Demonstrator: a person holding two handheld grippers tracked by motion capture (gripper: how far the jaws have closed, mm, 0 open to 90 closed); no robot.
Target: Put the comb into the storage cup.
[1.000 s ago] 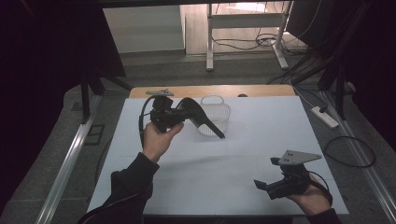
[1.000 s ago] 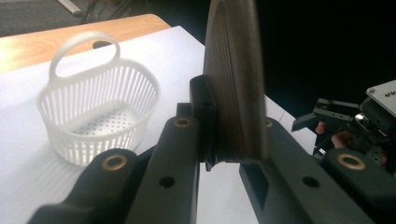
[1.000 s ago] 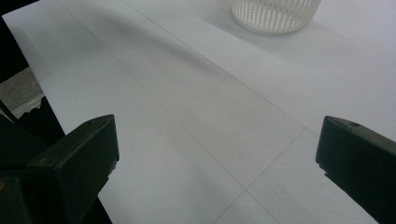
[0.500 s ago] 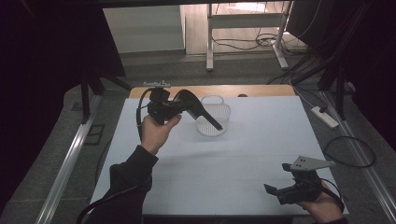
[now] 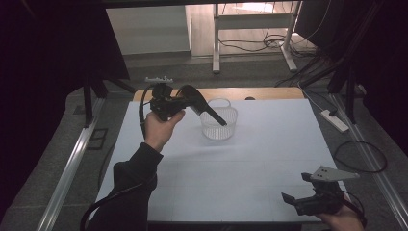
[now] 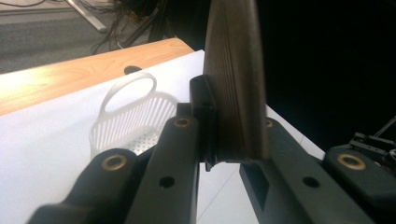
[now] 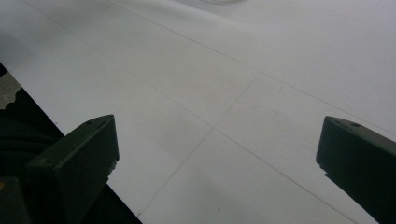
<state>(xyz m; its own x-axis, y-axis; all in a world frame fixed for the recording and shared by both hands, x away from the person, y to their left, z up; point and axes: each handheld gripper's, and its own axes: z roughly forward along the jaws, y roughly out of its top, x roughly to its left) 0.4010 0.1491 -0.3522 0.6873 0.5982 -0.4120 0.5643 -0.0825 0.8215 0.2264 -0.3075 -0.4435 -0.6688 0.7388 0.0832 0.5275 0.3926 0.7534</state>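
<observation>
No legible text, labels, brand marks or nos. anywhere in the 3 views. Nothing readable upper left, centre or lower right.

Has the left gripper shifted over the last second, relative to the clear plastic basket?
Yes. The left gripper has drawn back toward the table's far left edge, while the clear slotted plastic basket stayed put; its jaws now end over the basket's near-left rim.

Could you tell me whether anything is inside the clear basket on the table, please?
The basket looks empty: its perforated floor shows in the left gripper view. The left gripper, shut on a dark flat object, covers part of its inside.
</observation>
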